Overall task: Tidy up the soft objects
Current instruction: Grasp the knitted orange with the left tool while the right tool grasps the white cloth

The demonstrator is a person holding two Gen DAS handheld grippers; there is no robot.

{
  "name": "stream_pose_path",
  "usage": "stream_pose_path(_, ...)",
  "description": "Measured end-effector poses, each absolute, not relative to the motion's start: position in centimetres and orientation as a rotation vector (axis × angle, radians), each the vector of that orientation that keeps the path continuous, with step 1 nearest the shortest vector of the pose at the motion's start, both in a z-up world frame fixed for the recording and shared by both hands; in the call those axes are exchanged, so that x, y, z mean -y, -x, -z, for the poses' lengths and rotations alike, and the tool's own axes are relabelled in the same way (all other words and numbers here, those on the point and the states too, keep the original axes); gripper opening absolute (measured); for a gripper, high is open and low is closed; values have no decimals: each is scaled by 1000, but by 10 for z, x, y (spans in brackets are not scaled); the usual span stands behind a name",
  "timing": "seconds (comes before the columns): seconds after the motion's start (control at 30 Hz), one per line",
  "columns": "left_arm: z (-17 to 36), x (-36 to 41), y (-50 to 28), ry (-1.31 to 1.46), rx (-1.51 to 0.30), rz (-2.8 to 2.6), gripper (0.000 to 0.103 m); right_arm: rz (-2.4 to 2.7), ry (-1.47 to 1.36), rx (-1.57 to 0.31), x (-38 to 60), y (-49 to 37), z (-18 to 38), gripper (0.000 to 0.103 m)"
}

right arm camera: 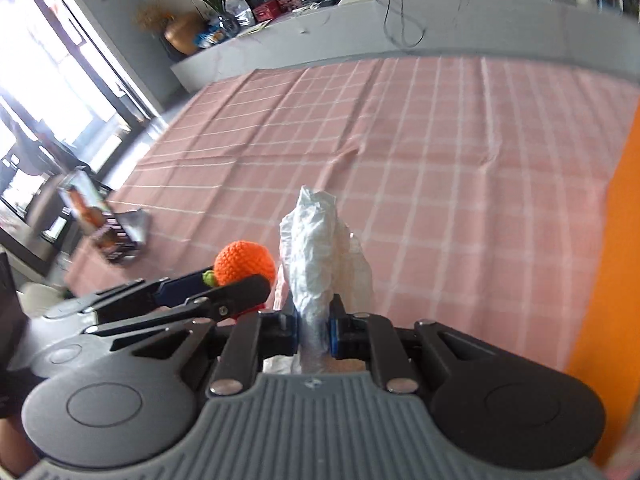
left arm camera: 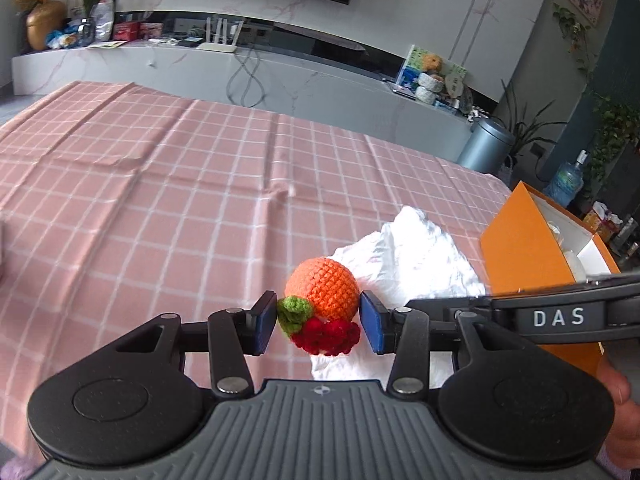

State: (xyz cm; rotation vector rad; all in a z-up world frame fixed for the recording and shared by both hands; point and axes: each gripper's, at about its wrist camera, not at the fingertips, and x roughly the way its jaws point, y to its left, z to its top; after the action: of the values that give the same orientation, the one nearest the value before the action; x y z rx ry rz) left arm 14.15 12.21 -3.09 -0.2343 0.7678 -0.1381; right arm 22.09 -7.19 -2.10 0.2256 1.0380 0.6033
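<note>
The left gripper [left arm camera: 319, 319] stands just above the pink checked tablecloth [left arm camera: 160, 184], and between its two blue pads [left arm camera: 266, 326] sits a knitted toy fruit [left arm camera: 324, 294]: an orange ball with a green leaf and a bunch of red berries at its near side. The pads are close on both sides of the toy and seem to touch it, but I cannot tell if they really squeeze it or only stand around it. Behind the toy and a little to the right lies a crumpled white cloth [left arm camera: 412, 252] on the tablecloth. The right gripper [right arm camera: 314, 330] has its jaws pressed on this white cloth, which rises in a wrinkled peak in front of the fingers. At the right side stands an orange box [left arm camera: 524, 248], open on top, near the cloth. In the right wrist view a dark snack bag [right arm camera: 108, 224] lies far to the left on the tablecloth, blurred.
</note>
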Motion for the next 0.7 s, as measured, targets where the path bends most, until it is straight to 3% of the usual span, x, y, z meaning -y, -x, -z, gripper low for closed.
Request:
stream_pose_path(0.17, 30, -131, -115, 237, -779, 97, 51, -553, -255, -1117, 71, -198, 43, 13)
stream_pose_path(0.27, 39, -123, -108, 246, -796, 118, 51, -462, -212, -1139, 83, -195, 59, 21)
stream_pose_path(0.37, 47, -107, -104, 234, -814, 160, 51, -404, -127, -1085, 92, -187, 58, 27)
stream_pose_path(0.43, 52, -99, -101, 234, -824, 188, 51, -359, -7, -1009, 91, -175, 52, 37)
stream_pose_path(0.53, 56, -92, -102, 220, -832, 197, 51, -318, 133, -916, 86, -162, 48, 38)
stream_pose_path(0.63, 58, -90, -99, 221, -835, 182, 51, -311, 141, -865, 91, -153, 42, 40)
stream_pose_path(0.7, 59, -93, -98, 219, -832, 161, 51, -342, 99, -852, 92, -150, 40, 50)
